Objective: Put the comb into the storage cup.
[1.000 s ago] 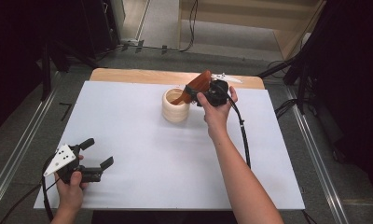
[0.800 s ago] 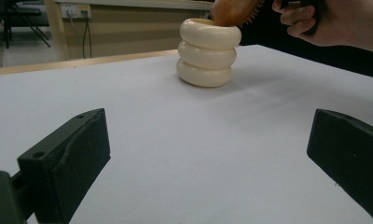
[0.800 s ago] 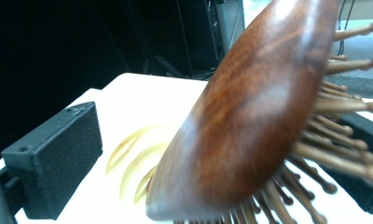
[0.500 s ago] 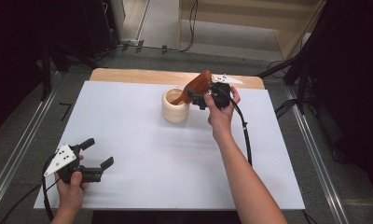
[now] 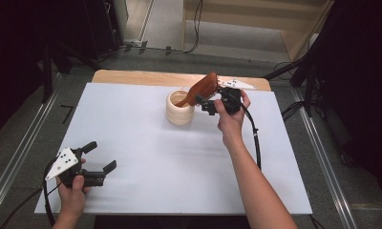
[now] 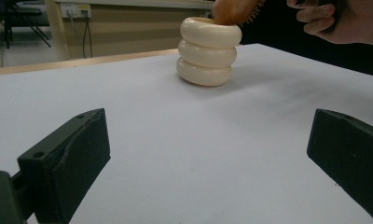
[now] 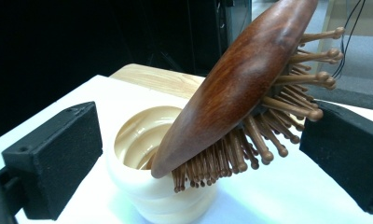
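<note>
A cream ribbed cup (image 5: 179,112) (image 6: 207,56) (image 7: 142,135) stands at the back middle of the white table. A brown wooden hairbrush (image 5: 201,88) (image 7: 240,79) (image 6: 231,9) leans in it, handle down inside, with its bristled head sticking up to the right. My right gripper (image 5: 206,102) (image 7: 198,154) is just right of the cup. Its jaws stand wide apart on either side of the brush head, and the bristles point toward the right jaw. My left gripper (image 5: 101,155) (image 6: 208,144) rests open and empty near the front left corner, facing the cup.
The white sheet (image 5: 179,167) covers the table, with a strip of bare wood (image 5: 132,76) along its far edge. The right gripper's cable (image 5: 256,143) trails along the forearm. Dark stands and floor cables lie beyond the table.
The right hand has shifted slightly by the cup; the brush keeps the same lean. The left gripper has not moved.
</note>
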Available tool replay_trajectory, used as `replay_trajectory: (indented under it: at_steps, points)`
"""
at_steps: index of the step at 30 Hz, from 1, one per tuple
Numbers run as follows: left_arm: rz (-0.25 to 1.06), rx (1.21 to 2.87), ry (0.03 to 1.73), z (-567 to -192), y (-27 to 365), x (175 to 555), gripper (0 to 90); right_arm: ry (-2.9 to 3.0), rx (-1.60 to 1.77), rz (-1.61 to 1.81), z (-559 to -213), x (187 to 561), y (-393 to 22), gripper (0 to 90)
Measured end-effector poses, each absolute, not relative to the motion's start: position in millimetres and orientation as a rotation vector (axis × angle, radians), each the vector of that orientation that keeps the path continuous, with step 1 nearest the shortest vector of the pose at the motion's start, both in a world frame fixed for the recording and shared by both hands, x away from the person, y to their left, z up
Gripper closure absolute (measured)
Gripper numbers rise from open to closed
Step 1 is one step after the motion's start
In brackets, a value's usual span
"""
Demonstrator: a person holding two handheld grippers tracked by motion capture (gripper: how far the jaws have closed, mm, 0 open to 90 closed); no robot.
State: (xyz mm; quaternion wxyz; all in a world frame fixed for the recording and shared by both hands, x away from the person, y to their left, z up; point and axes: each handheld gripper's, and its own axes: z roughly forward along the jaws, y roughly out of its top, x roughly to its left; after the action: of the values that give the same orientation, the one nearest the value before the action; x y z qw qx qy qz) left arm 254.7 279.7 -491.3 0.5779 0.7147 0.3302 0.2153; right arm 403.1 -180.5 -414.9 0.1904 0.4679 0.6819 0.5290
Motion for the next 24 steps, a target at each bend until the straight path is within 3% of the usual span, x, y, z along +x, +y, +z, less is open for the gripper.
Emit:
replay_trajectory:
  at_steps: [19, 24]
  points:
    - [0.508, 1.675, 0.775, -491, 279, 255, 0.0, 1.933, 1.309, 1.430, -407, 404, -173, 0.0]
    - [0.505, 1.672, 0.774, -491, 279, 255, 0.0, 1.894, 1.358, 1.373, -408, 412, -165, 12.3]
